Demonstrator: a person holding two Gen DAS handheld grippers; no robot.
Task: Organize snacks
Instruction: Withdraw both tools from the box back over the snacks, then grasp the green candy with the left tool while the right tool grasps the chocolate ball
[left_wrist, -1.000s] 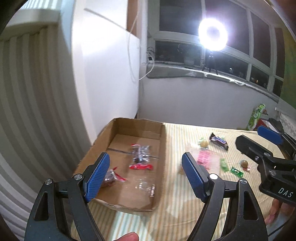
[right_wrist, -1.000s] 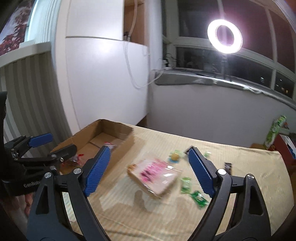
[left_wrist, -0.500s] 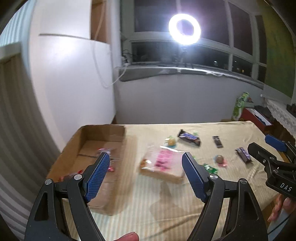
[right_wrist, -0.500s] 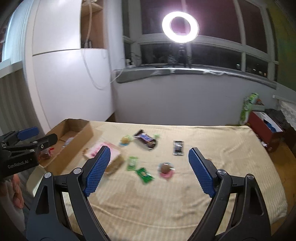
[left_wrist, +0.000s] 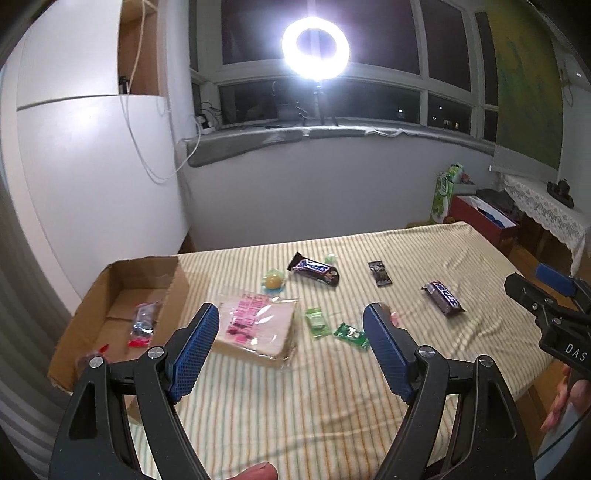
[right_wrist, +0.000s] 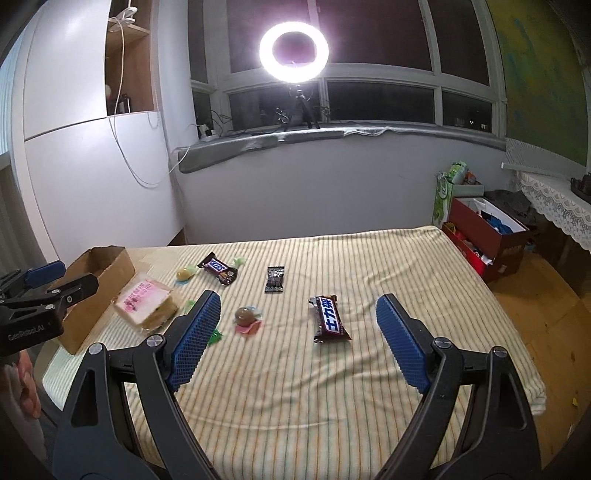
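Snacks lie scattered on a striped cloth table (left_wrist: 295, 406). A cardboard box (left_wrist: 118, 291) at the left holds a few wrapped sweets (left_wrist: 142, 323). A pink-labelled sandwich pack (left_wrist: 258, 328) lies beside it, with green candies (left_wrist: 317, 321), a yellow sweet (left_wrist: 273, 281), a Snickers bar (left_wrist: 314, 268) and a small dark packet (left_wrist: 379, 273) beyond. My left gripper (left_wrist: 291, 343) hangs open and empty above the sandwich pack. My right gripper (right_wrist: 295, 328) stands open and empty over a brown chocolate bar (right_wrist: 328, 318) and a round brown sweet (right_wrist: 245, 315).
A ring light (right_wrist: 293, 46) on a tripod glares from the windowsill. A red box (right_wrist: 487, 236) and a green bag (right_wrist: 445, 195) sit on the floor right of the table. White cabinets (left_wrist: 85, 166) stand at the left. A person's hand (left_wrist: 565, 398) holds the right tool.
Both grippers swung rightward, away from the cardboard box toward the middle of the table. The box slid to the left of both views and more snacks came into sight. Jaws stayed open.
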